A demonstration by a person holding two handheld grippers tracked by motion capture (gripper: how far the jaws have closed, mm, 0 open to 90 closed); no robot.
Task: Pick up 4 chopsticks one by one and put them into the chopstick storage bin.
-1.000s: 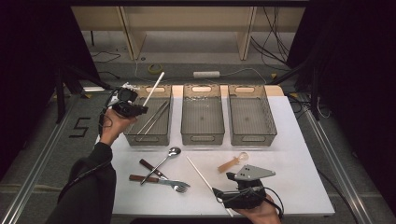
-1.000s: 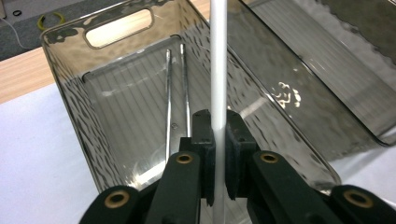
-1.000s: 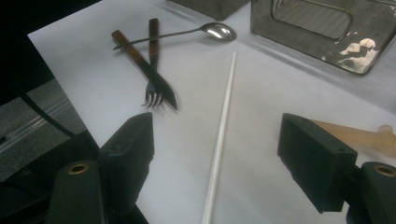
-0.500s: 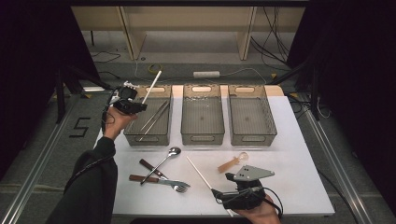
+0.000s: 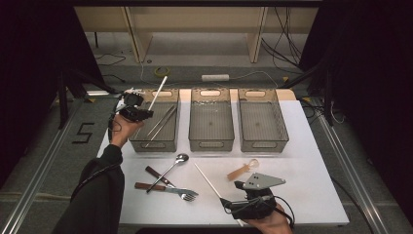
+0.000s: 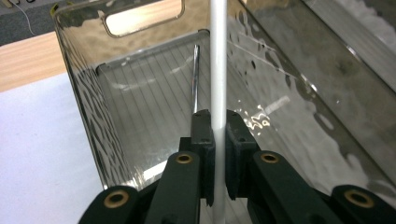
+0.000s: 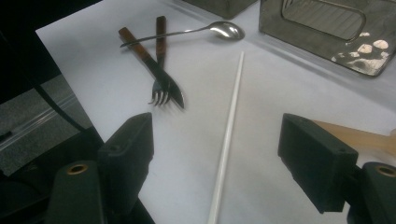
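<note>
At the left of the table, the left gripper [image 5: 146,113] hangs over the leftmost bin [image 5: 157,141], its jaws clenched on a white chopstick [image 5: 158,92] that rises at a slant past the bin's far rim. In the left gripper view the same stick [image 6: 218,60] runs straight up between the two black pads, and its top is cut off by the frame edge. Metal chopsticks [image 5: 162,122] lie inside that bin; how many is hard to make out (thin, and seen through the tinted wall). The middle bin [image 5: 211,141] and right bin [image 5: 263,141] stand beside it. On the white table [image 5: 302,161] below, a spoon [image 5: 170,168] crosses a wooden-handled knife [image 5: 158,176] and fork [image 5: 168,190]. A second white chopstick [image 5: 209,180] lies just right of them, its near end hidden under the right gripper [image 5: 228,204], whose jaws stand released on either side of it [image 7: 229,135]. A wooden spoon [image 5: 242,170] lies beyond, partly covered
</note>
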